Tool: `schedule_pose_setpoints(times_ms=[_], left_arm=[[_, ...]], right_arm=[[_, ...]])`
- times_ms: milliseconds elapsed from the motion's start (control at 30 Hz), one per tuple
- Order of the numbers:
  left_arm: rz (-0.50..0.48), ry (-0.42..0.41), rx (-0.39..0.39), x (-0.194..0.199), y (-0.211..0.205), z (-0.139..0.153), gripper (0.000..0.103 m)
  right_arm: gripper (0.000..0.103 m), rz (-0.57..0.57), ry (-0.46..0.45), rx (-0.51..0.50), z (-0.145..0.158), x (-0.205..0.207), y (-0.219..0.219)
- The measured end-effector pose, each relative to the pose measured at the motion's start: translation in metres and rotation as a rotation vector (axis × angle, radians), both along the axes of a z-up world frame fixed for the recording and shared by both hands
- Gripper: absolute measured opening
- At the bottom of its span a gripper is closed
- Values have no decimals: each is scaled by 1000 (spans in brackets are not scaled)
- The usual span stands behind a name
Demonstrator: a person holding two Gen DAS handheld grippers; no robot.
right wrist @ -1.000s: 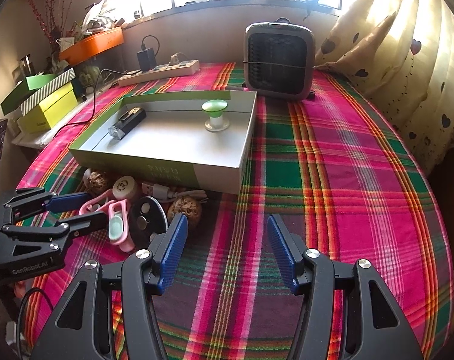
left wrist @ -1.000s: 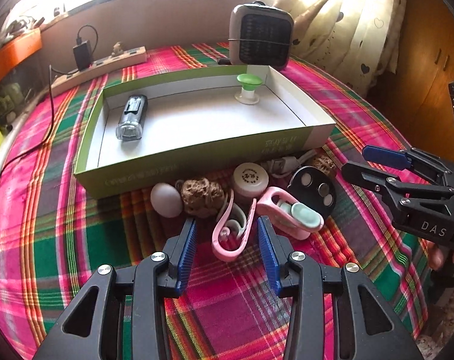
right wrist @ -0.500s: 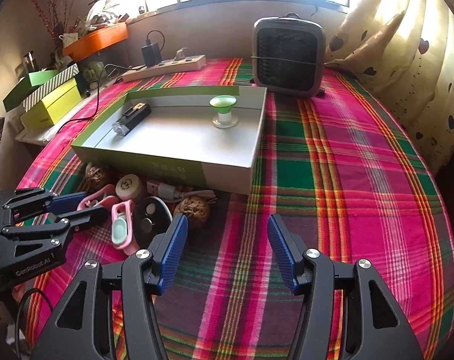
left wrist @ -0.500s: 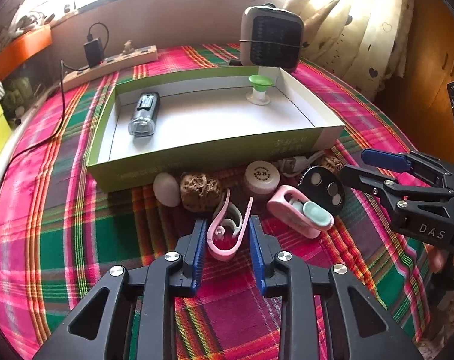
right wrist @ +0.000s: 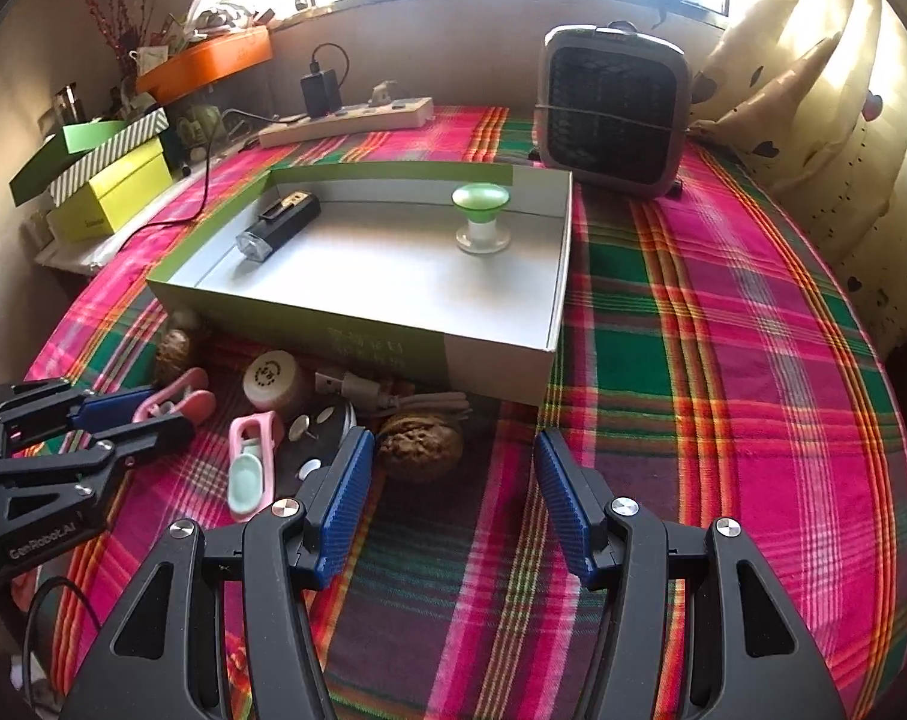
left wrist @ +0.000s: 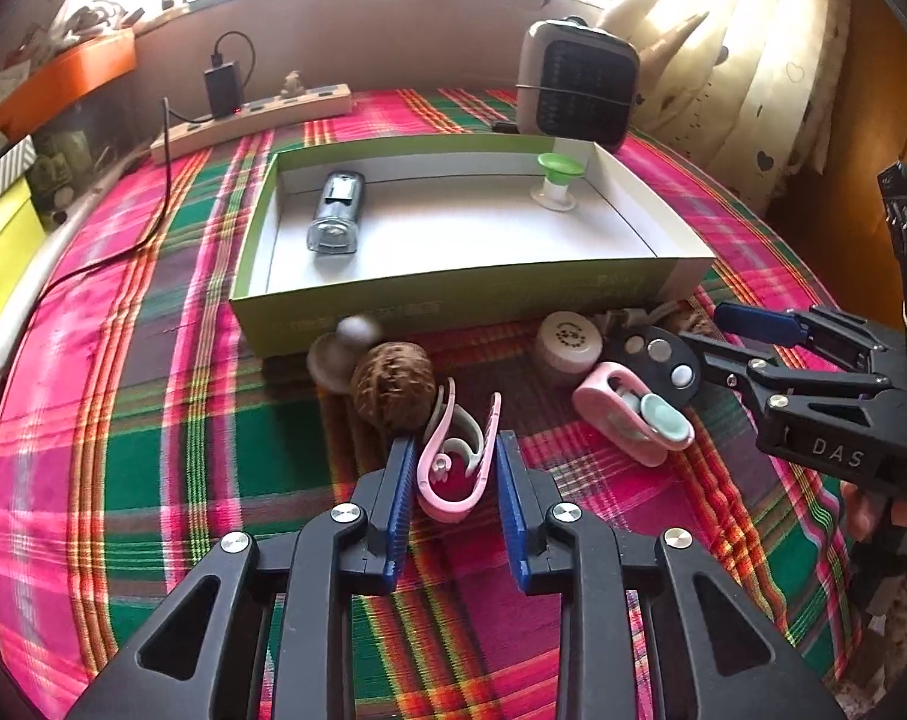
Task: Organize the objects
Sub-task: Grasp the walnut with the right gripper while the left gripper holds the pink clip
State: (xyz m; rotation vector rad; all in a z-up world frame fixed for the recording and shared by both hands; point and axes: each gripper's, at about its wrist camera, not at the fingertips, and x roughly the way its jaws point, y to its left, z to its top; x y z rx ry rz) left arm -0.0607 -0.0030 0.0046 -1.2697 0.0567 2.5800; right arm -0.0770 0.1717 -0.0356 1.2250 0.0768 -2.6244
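The left gripper (left wrist: 450,465) has its ribbed blue pads pressed against both sides of a pink plastic clip (left wrist: 453,462), a curved, springy loop with a grey inner hook, which lies on the plaid tablecloth (left wrist: 153,420) just in front of the box. The right gripper (right wrist: 453,480) hangs with its jaws moderately apart and nothing between them, over bare woven cloth of pink, green and orange stripes.

The shallow cardboard box (left wrist: 453,300), green outside and white inside, sits in the middle of the table. Inside it a small black flashlight with a clear lens (left wrist: 336,219) lies near the left wall, and a green-topped spool-shaped knob (left wrist: 556,180) stands upright near the far right corner.

Along the box's front wall lies a loose row of small things. A wrinkled brown walnut (left wrist: 393,387) touches the clip's left side, with a smooth pale egg-shaped object (left wrist: 339,354), blurred, beside it. To the right are a round cream cap (left wrist: 568,339), a black disc bearing metal studs (left wrist: 657,360), and a pink oval case with a mint-green slider (left wrist: 633,414). In the right wrist view a second walnut (right wrist: 419,444) rests beside the right gripper's left pad, near a coiled beige USB cable (right wrist: 387,399).

A boxy grey fan heater with a dark grille (right wrist: 615,114) stands behind the box, and a cream power strip (right wrist: 345,120) lies by the wall.
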Motion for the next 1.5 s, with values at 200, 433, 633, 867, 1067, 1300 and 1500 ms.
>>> schedule_pose_setpoints(times_ms=[200,433,633,867,1067,1300,1500], left_arm=[[1,3,-1,-1,0,-1,24],[3,6,2,-1,0,-1,24],[8,9,1,-1,0,-1,24],[13,11,-3,-2,0,0,22],[12,11,-5,-2,0,0,22],[12,12,-4,-2,0,0,22],[13,12,-3,-2,0,1,22]], right_arm=[[56,-9,-25,0,-4,-3,2],[56,-15,-23,35,-4,-6,-1],[56,-15,-22,58,-5,-6,-3],[46,-23,-16,64,-4,-5,-4],[32,-19,-13,58,-4,-5,-3],[32,-19,-13,57,-4,-4,-3],[32,-21,-13,57,-4,-5,-3]])
